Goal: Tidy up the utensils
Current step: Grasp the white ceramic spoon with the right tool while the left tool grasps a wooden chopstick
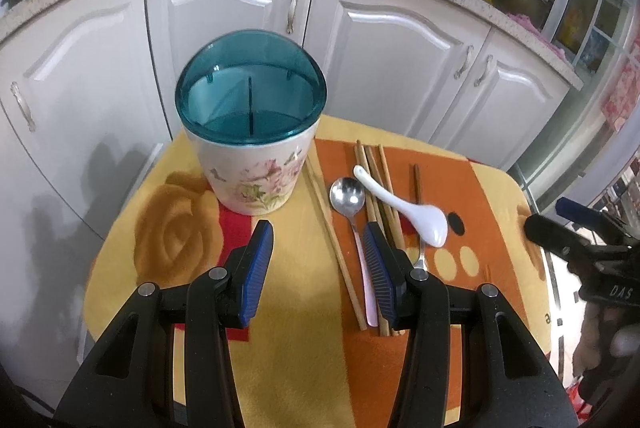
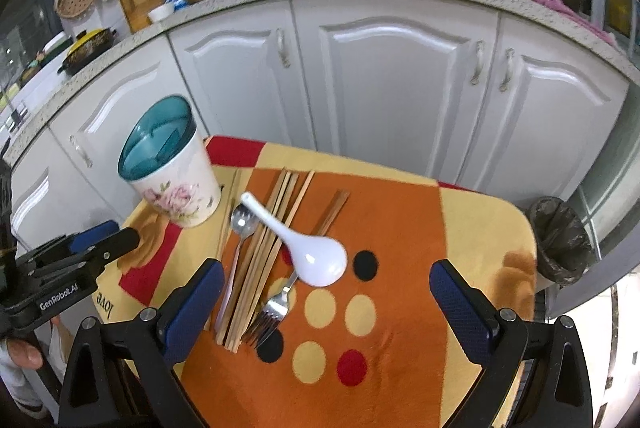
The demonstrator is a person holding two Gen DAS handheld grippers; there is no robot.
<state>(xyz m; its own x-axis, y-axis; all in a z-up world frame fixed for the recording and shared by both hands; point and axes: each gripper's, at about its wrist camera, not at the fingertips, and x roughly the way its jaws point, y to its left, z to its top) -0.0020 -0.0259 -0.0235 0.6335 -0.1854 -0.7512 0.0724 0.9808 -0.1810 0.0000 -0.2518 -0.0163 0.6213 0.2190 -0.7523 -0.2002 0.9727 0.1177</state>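
A floral utensil holder point(image 1: 256, 172) with a teal rim and inner divider stands empty at the table's far left; it also shows in the right wrist view point(image 2: 176, 184). To its right lie several wooden chopsticks point(image 1: 376, 188) point(image 2: 268, 240), a metal spoon point(image 1: 346, 194) point(image 2: 242, 222), a white ceramic spoon point(image 1: 416, 214) point(image 2: 316, 256) across the chopsticks, and a fork point(image 2: 274, 308). My left gripper point(image 1: 320, 228) is open and empty, just in front of the holder and the spoon. My right gripper point(image 2: 324, 272) is open wide and empty, above the white spoon and the fork.
The utensils lie on a small table with an orange and yellow patterned cloth point(image 2: 400, 348). White kitchen cabinets point(image 2: 400, 88) stand close behind it. A bin with a black bag point(image 2: 560, 240) stands at the table's right. The other gripper shows at the left edge point(image 2: 80, 252).
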